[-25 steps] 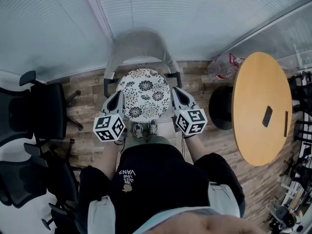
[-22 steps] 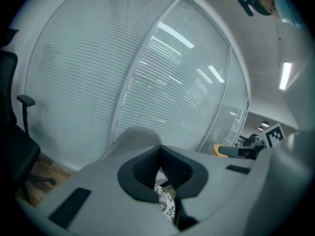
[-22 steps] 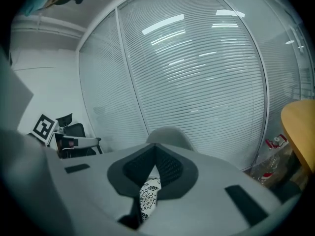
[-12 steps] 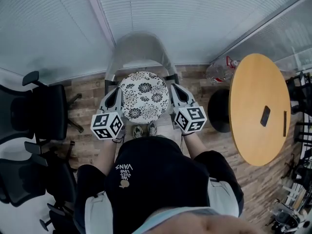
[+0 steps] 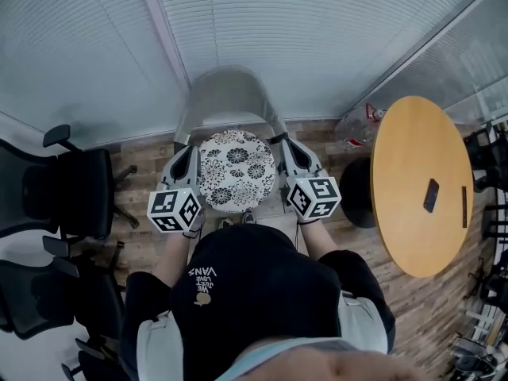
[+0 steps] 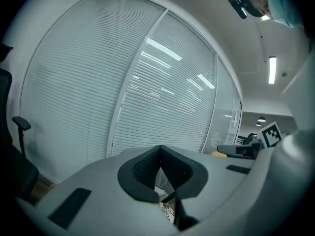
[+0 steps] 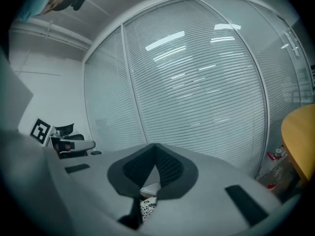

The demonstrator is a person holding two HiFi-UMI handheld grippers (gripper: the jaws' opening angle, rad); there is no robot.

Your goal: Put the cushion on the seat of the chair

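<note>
**Chair and load, seen from above.** The grey chair [image 5: 228, 94] stands with its back to the blinds, straight ahead of the person. Its seat is hidden under the load.

The round cushion [image 5: 235, 169] hangs roughly level between the two tools, above the seat or just in front of it. Whether it touches the seat cannot be told. Over the last second it has climbed in the head view towards the chair back, and the person's shoes [image 5: 248, 215] below its near edge are now almost covered. By this reading the lift has cleared seat height, so setting down and letting go remain.

The cushion is flat and white, printed with black flowers.

The left tongs [image 5: 190, 155] and right tongs [image 5: 283, 144] are both pressed together. Each pinches the cushion's rim, on opposite sides. The flower print shows just beneath the jaws in both gripper views.
</note>
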